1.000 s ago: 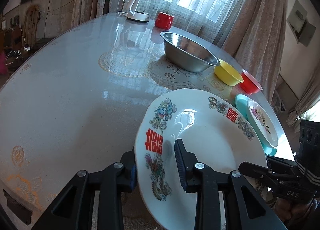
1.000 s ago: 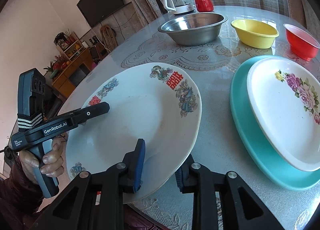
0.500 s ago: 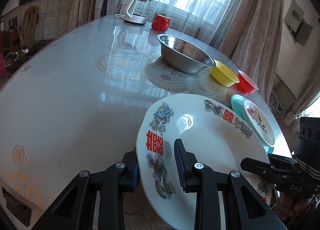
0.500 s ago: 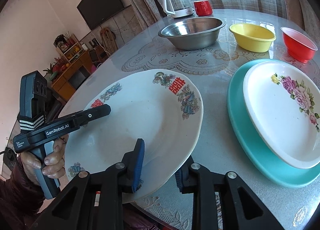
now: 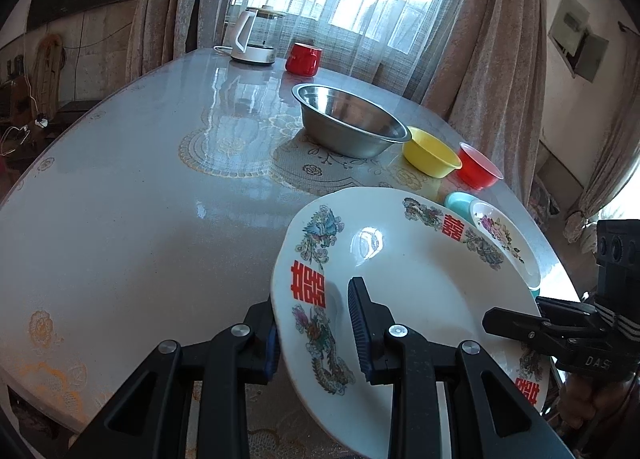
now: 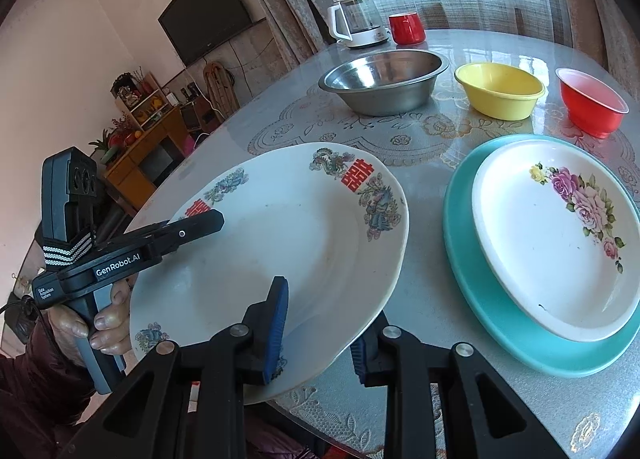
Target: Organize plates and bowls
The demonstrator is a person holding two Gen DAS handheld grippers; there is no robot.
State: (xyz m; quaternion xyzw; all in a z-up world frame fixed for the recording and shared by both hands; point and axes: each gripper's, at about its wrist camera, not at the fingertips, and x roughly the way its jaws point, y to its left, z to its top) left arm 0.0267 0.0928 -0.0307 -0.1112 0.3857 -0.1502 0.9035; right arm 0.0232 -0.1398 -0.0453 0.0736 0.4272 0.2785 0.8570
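Three plates and three bowls are counted on the round table [image 6: 500,399]. The steel bowl [image 6: 384,83] is taken as landmark. To its left and nearer the camera, one large white plate with red characters [image 6: 280,259] is held up at the table's near edge, tilted, overhanging the rim. It is gripped from both sides: its left rim is pinched by the left gripper [image 6: 192,225], whose handle is wrapped by a hand [image 6: 100,323] at the far left of the right wrist view, and its near rim is clamped by the right gripper [image 6: 320,335], one pad on top of the plate and one beneath it. In the left wrist view the same plate [image 5: 400,299] is seen between the left gripper's [image 5: 316,335] narrowed fingers, the right gripper [image 5: 520,323] reaching in from the right.

Behind the steel bowl, one white kettle [image 6: 356,23] and one red cup [image 6: 406,28] are seen by the window. Just right of the steel bowl, one yellow bowl [image 6: 500,91] is set, and right of that, one red bowl [image 6: 592,99]. In front of these two bowls, one teal plate [image 6: 480,279] lies flat, with one white rose-patterned plate [image 6: 540,251] stacked on it.
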